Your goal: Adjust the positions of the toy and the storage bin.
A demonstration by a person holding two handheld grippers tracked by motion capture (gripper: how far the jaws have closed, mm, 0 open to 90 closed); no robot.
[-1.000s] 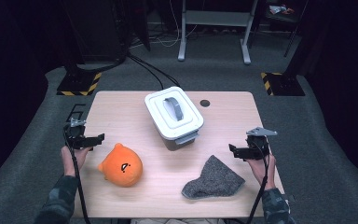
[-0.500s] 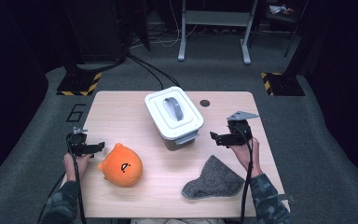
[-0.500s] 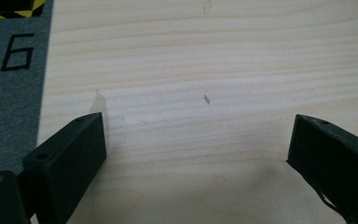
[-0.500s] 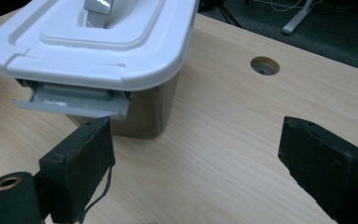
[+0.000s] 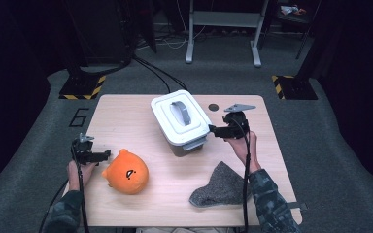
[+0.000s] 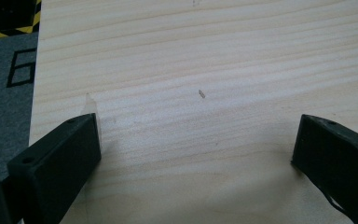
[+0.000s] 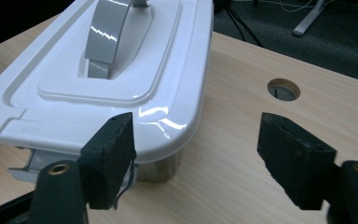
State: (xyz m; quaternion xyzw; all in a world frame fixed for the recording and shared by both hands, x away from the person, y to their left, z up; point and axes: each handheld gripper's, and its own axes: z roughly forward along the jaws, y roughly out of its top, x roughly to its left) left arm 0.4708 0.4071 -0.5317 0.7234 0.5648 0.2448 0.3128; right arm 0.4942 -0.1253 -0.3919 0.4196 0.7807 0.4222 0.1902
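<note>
A: How far along was the work judged to be?

B: Very early. The white lidded box [image 5: 180, 121] was seen standing near the middle of the table [image 5: 126, 111], its lid seated flat and the grey handle [image 5: 180, 111] folded down across it. Nothing had been lifted off or put in.

A: And what was being done with the right gripper [image 5: 217, 130]?

B: It was held level just beside the box's right edge, pointing at it. In the right gripper view the jaws were seen spread, though they had just been closing somewhat; one pad [image 7: 109, 156] was in front of the lid's rim near the corner, the other [image 7: 294, 158] over bare wood. No grip was made, and whether the near pad touched the rim could not be told.

A: The left gripper [image 5: 108, 153]?

B: It was kept low near the table's left edge, jaws wide apart over bare wood, with nothing between them. The orange plush toy [image 5: 126, 171] lay just beside it, untouched.

A: What was left to do, then?

B: Nearly everything, by that reading. The lid had yet to be gripped and opened. The toy and the grey cloth [image 5: 219, 186], lying at the near right, were still out on the table.
</note>
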